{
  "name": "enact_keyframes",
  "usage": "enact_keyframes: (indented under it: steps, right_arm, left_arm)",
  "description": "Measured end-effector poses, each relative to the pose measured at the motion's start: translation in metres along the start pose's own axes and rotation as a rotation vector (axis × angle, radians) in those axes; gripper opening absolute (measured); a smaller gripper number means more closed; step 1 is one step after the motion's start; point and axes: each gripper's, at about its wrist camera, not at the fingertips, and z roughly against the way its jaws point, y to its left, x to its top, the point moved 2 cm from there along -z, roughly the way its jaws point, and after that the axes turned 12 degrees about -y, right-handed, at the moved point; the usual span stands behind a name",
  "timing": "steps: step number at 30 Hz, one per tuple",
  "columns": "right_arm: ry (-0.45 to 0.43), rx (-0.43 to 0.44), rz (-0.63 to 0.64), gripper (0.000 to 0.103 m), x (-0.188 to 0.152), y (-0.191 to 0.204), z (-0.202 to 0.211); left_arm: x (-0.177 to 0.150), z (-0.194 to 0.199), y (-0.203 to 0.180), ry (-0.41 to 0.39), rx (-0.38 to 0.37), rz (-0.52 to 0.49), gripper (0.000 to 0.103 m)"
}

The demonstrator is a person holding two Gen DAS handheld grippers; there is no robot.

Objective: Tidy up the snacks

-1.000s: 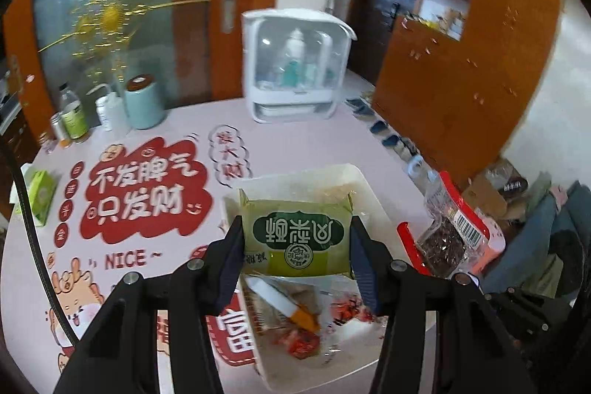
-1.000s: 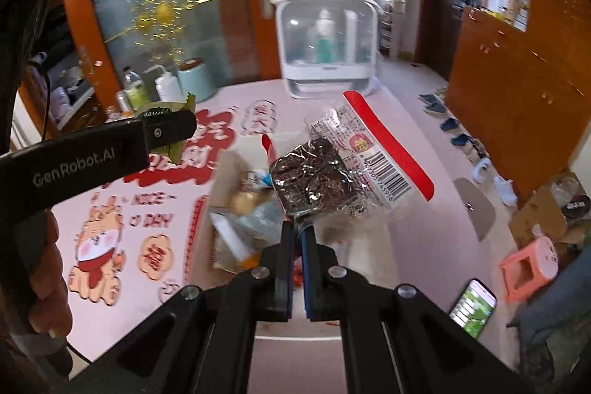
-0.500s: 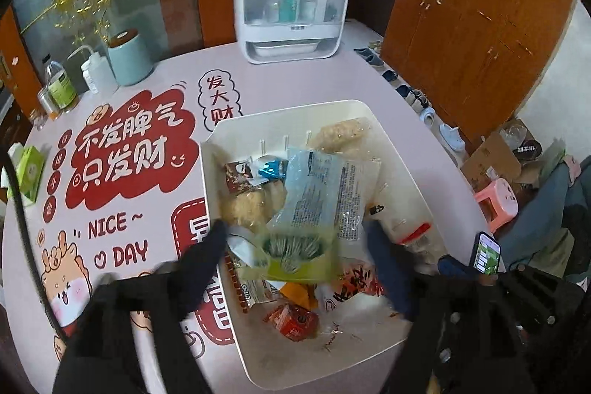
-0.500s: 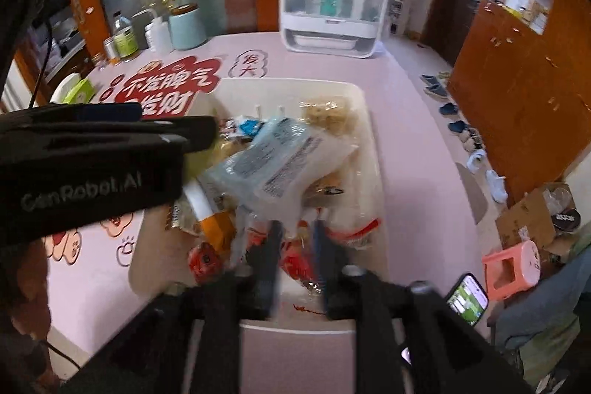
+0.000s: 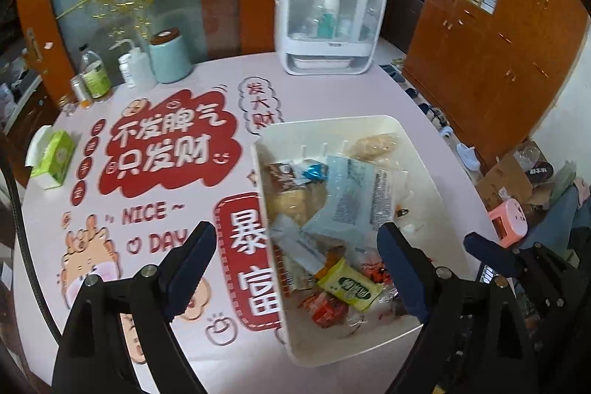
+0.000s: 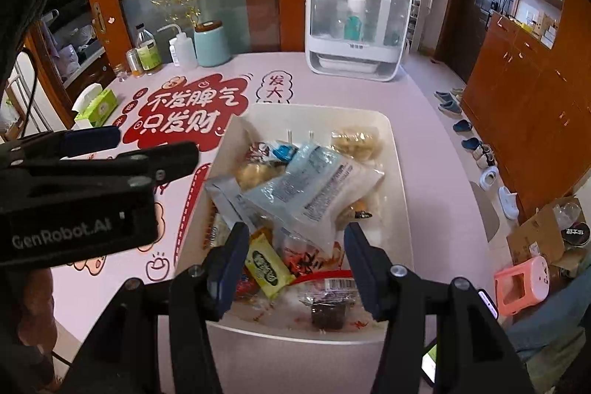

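Note:
A white bin [image 5: 424, 157] [image 6: 400, 180] on the pink table holds several snack packets. A green packet [image 5: 349, 287] [image 6: 266, 264] lies near its front. A clear packet with a red strip and dark contents [image 6: 328, 298] lies at the bin's front edge. A large pale blue bag [image 5: 354, 198] [image 6: 314, 191] lies on top. My left gripper [image 5: 295, 264] is open and empty above the bin's left wall; it also shows in the right wrist view [image 6: 140, 150]. My right gripper [image 6: 293, 257] is open and empty above the bin's front.
A white storage box with bottles [image 5: 328, 24] stands at the back. A teal canister [image 5: 168, 56], bottles [image 5: 94, 72] and a green tissue box [image 5: 53, 159] sit at the table's left. A phone [image 6: 487, 300] and a pink stool [image 6: 521, 283] are at the right.
My left gripper let go of the green packet and my right gripper let go of the red-striped packet. Both packets now lie in the bin, and both grippers have opened.

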Motion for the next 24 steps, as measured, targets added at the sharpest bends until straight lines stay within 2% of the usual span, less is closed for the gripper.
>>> enact_keyframes:
  steps: [9, 13, 16, 20, 24]
  right_arm:
    - [-0.044, -0.01, -0.026, 0.054, 0.01, 0.032, 0.038]
    - [-0.052, 0.008, -0.048, 0.054, 0.014, 0.048, 0.052]
    - [-0.06, 0.037, -0.062, 0.054, 0.021, 0.063, 0.061]
    - [-0.07, 0.079, -0.097, 0.054, 0.028, 0.079, 0.07]
    - [-0.085, 0.1, -0.094, 0.054, 0.035, 0.1, 0.078]
  left_arm:
    - [0.007, 0.064, 0.05, -0.1, 0.071, -0.002, 0.088]
    - [0.007, 0.097, 0.082, -0.137, 0.099, 0.02, 0.101]
    - [0.004, 0.118, 0.104, -0.159, 0.117, 0.044, 0.101]
    - [-0.004, 0.139, 0.129, -0.165, 0.163, 0.059, 0.102]
    - [-0.017, 0.151, 0.15, -0.133, 0.196, 0.086, 0.102]
